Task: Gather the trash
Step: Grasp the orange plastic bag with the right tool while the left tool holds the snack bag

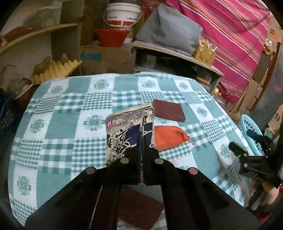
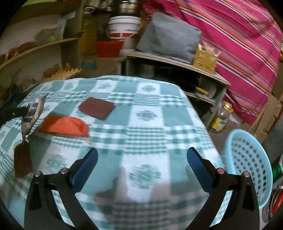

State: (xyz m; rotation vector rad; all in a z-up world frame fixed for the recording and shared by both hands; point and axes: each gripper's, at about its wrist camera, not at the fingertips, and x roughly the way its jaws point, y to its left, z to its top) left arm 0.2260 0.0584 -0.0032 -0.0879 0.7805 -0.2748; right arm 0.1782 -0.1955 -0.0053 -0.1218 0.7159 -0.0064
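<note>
A printed paper wrapper (image 1: 123, 127) hangs above the green checked tablecloth (image 1: 70, 106), and my left gripper (image 1: 141, 141) is shut on its lower edge. In the right wrist view the same wrapper (image 2: 33, 113) is lifted at the far left. An orange scrap (image 1: 168, 138) and a dark red square (image 1: 169, 110) lie on the cloth just right of it. Another dark red piece (image 2: 22, 162) lies nearer the front. My right gripper (image 2: 142, 155) is open above the cloth with nothing between its blue pads (image 2: 88, 168).
A light blue slotted basket (image 2: 247, 159) stands off the table's right edge. Behind the table are shelves, a white bucket (image 1: 122, 14), a red bowl (image 1: 112, 37), a grey cushion (image 1: 169, 30) and a striped pink cloth (image 1: 230, 44). A bottle (image 2: 221, 118) sits on the floor.
</note>
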